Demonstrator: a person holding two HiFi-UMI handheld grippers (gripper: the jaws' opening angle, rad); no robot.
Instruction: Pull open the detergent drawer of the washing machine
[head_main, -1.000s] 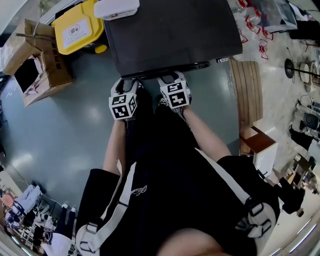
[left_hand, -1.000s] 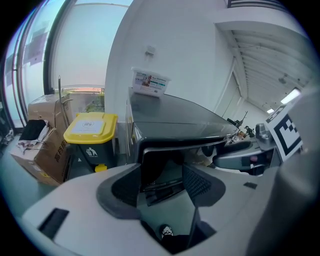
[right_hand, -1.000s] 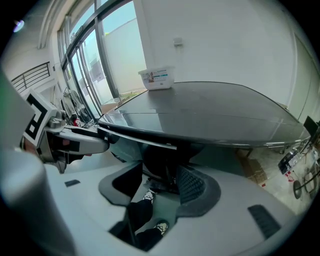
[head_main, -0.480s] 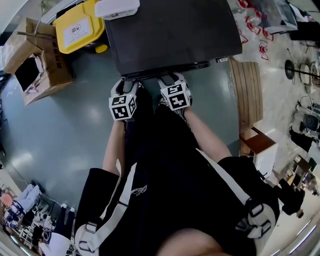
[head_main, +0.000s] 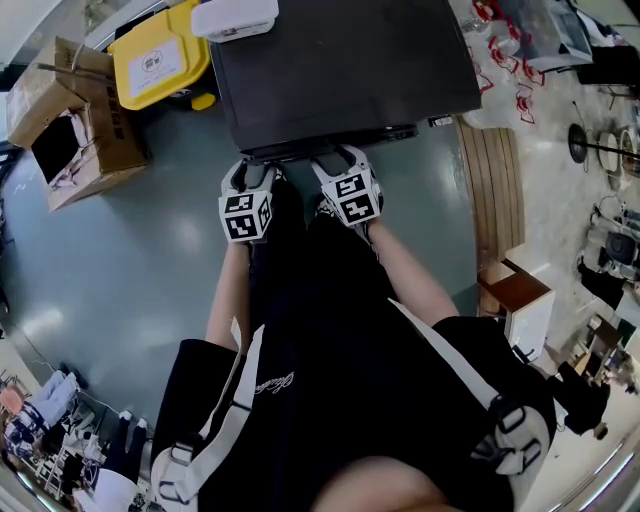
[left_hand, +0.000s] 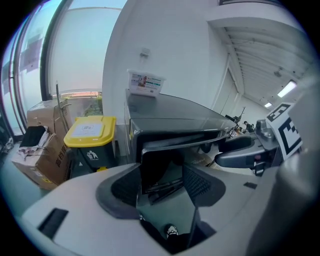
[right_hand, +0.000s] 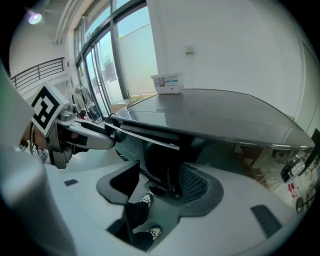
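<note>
The washing machine (head_main: 345, 60) stands on the grey floor (head_main: 130, 260), its front facing the person. What seems to be the detergent drawer (left_hand: 161, 162) sits at the top front edge towards the machine's left corner. It shows as a dark box jutting at the person, its long axis running front to back.

The left gripper (head_main: 250, 178) has its jaws wide, one on either side of that box without pressing it. The right gripper (head_main: 338, 165) is just beside it at the same edge. Its jaws have just been opening, with a dark part of the machine's front between them.

A white tub (head_main: 235, 15) rests on the machine's back left corner. A yellow-lidded bin (head_main: 160, 60) and a cardboard box (head_main: 75, 130) stand to the left, and a slatted wooden board (head_main: 495, 190) lies to the right.
</note>
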